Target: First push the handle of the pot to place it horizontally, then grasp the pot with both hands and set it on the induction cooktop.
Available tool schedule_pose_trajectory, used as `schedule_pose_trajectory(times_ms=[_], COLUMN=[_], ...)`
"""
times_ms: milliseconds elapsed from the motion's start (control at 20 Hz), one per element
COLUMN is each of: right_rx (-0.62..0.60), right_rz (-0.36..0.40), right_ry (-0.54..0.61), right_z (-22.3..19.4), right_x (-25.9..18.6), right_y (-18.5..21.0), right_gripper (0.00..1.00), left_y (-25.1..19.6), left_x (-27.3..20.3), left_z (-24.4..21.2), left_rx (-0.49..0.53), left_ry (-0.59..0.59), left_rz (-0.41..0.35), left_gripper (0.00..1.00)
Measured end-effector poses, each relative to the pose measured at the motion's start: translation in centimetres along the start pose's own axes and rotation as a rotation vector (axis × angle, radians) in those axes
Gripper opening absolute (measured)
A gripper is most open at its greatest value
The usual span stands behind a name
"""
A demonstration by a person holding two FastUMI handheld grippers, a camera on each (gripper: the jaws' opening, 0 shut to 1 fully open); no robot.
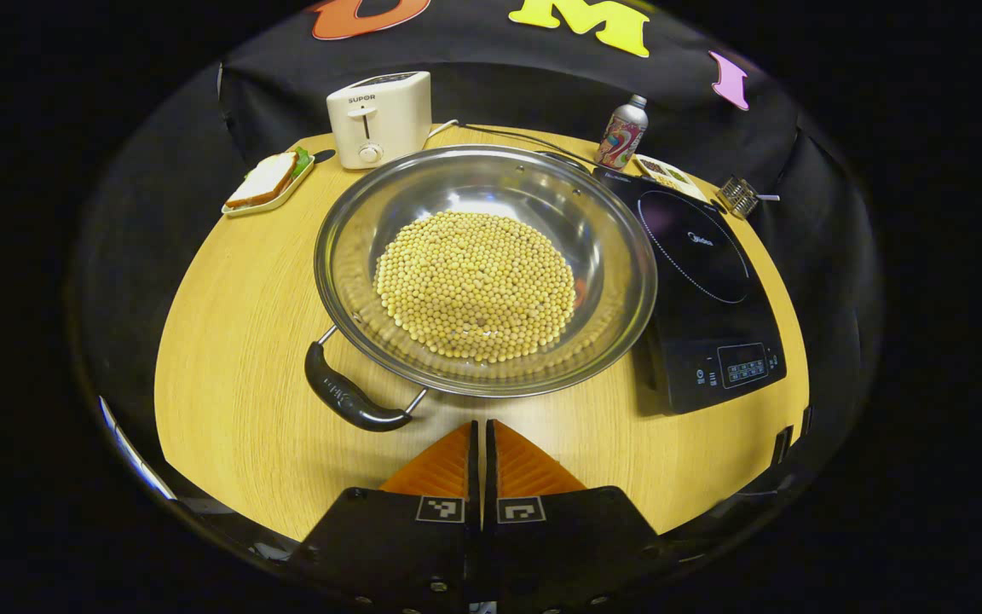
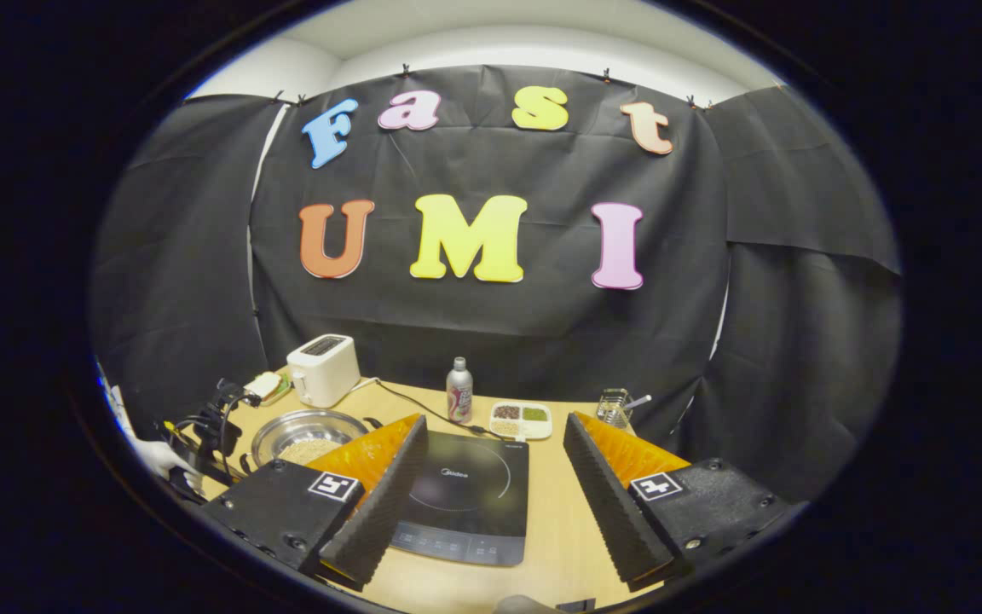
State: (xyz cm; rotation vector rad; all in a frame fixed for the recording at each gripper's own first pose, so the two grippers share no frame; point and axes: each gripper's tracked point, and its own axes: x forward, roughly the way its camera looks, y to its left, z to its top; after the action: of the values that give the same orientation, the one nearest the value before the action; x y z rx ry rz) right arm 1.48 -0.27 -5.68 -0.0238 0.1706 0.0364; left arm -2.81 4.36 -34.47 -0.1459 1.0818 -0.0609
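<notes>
A wide steel pot (image 1: 486,269) holding yellow beans sits mid-table in the left gripper view, its black handle (image 1: 344,394) pointing toward the near left corner at a slant. My left gripper (image 1: 483,439) is shut, fingertips together just in front of the pot's near rim, right of the handle. The black induction cooktop (image 1: 700,281) lies right of the pot, touching its rim. In the right gripper view, my right gripper (image 2: 495,456) hangs open above the cooktop (image 2: 465,499), with the pot (image 2: 308,437) off to the left and the other gripper (image 2: 214,426) in a hand beside it.
At the back stand a white toaster (image 1: 378,115), a plate with a sandwich (image 1: 268,182), a small bottle (image 1: 622,133), a divided dish of seasonings (image 2: 521,419) and a small wire basket (image 1: 740,196). A cable (image 1: 516,136) runs behind the pot.
</notes>
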Motion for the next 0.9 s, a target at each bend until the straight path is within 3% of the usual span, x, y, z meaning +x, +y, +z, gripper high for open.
schedule_pose_trajectory(times_ms=[100,150,200,250,300,450,500,550,600,650,700,850,900], right_rx=[0.006,0.012,0.016,0.019,0.021,0.027,0.026,0.025,0.024,0.025,0.026,0.030,0.030], right_rz=[-0.010,-0.012,-0.013,-0.018,-0.023,-0.018,-0.019,-0.021,-0.025,-0.030,-0.032,-0.037,-0.039], right_ry=[0.007,0.014,0.020,0.024,0.027,0.037,0.037,0.037,0.035,0.037,0.039,0.048,0.050], right_z=[-0.3,-0.4,-0.6,-0.8,-0.9,-1.2,-1.3,-1.2,-1.2,-1.2,-1.3,-1.5,-1.6], right_x=[0.2,0.3,0.4,0.5,0.6,0.9,0.9,0.9,0.9,0.9,1.0,0.9,1.1], right_y=[-0.5,-0.6,-0.7,-0.8,-0.8,-0.6,-0.7,-0.7,-0.9,-1.1,-1.3,-1.7,-1.7], right_gripper=[0.99,0.99,1.00,0.99,0.99,0.99,1.00,1.00,0.99,1.00,0.99,0.99,0.99], left_y=[0.7,0.7,0.7,0.7,0.8,1.1,1.2,1.5,1.7,2.2,2.6,3.7,4.0], left_x=[0.2,0.2,0.2,0.2,0.3,0.7,0.7,0.6,0.5,0.5,0.7,1.0,1.0], left_z=[0.3,0.3,0.6,0.9,1.1,1.7,1.6,1.6,1.5,1.5,1.7,1.9,1.9], left_rx=[-0.006,-0.004,0.004,0.014,0.016,-0.021,-0.030,-0.029,-0.029,-0.033,-0.041,-0.066,-0.071], left_ry=[0.000,0.008,0.004,0.004,0.002,0.010,0.017,0.016,0.018,0.018,0.018,0.021,0.018], left_rz=[0.012,0.008,0.007,0.009,0.009,0.000,-0.002,0.001,0.009,0.015,0.019,0.031,0.035], left_gripper=[0.09,0.00,0.09,0.09,0.00,0.00,0.08,0.09,0.00,0.00,0.09,0.09,0.00])
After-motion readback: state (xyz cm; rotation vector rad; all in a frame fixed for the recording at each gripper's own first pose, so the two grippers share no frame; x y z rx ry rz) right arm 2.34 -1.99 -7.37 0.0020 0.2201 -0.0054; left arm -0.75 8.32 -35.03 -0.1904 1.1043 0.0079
